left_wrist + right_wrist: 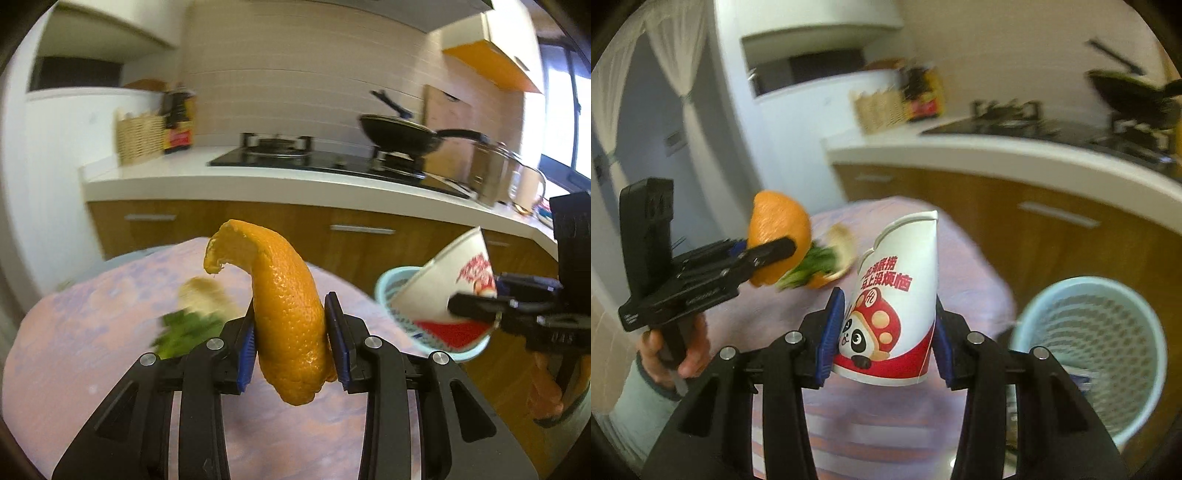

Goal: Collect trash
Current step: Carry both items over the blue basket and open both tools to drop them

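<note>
My left gripper [292,308] is shut on a curled orange peel [284,314], its blue pads pressing both sides and the peel held above the table. From the right wrist view this left gripper [772,254] shows at the left with the peel [779,218]. My right gripper [886,301] is shut on a squashed white and red paper cup [901,280], which stands up between the pads. The left wrist view has that cup [443,288] tilted in front of a light blue mesh basket [384,291]. The same basket [1100,350] lies at the lower right beside the table.
Green leaves and a beige scrap [192,314] lie on the round table's pink cloth [92,332]. Behind it runs a white counter [258,181] with a hob, a black pan [399,136] and a wicker basket [138,138]. A hand [676,350] holds the left gripper's handle.
</note>
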`<state>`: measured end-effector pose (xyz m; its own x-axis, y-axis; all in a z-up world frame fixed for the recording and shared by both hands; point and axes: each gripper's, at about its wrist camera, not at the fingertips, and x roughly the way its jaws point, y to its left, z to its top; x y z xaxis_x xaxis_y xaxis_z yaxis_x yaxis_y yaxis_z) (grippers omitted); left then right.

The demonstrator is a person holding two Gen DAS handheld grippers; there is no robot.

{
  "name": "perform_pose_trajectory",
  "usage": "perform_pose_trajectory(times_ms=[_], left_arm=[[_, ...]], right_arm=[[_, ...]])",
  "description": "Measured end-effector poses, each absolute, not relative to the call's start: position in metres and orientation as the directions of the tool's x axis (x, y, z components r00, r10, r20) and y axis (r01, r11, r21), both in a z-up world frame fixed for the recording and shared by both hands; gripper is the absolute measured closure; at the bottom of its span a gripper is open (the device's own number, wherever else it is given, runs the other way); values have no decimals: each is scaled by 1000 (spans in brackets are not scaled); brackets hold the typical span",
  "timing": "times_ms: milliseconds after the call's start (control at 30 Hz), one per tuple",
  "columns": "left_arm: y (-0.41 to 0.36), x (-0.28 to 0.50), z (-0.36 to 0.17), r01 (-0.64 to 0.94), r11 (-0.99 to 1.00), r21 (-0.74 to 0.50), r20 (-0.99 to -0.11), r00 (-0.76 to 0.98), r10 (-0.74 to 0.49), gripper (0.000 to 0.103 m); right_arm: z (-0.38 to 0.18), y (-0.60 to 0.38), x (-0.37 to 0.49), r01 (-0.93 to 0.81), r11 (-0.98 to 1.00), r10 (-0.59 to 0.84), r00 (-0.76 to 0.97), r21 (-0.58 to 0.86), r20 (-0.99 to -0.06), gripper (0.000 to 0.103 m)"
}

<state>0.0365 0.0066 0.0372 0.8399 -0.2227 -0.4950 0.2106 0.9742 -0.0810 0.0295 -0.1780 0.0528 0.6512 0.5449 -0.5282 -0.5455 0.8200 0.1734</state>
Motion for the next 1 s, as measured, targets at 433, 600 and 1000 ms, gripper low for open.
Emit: perform_pose_trajectory(times_ms=[433,600,1000], left_arm=[[-115,92,11,384,915,-126,-567,729,-384,71],[-160,117,-8,415,900,-131,-621,673,-401,70],[-216,164,-42,433,885,-169,-707,572,-415,67]], right_arm=[[38,-303,55,-278,950,311,787,143,-533,62],[8,-328,75,-150,984,178,756,98,-630,62],[-41,-364,109,-73,972,214,660,223,-720,61]])
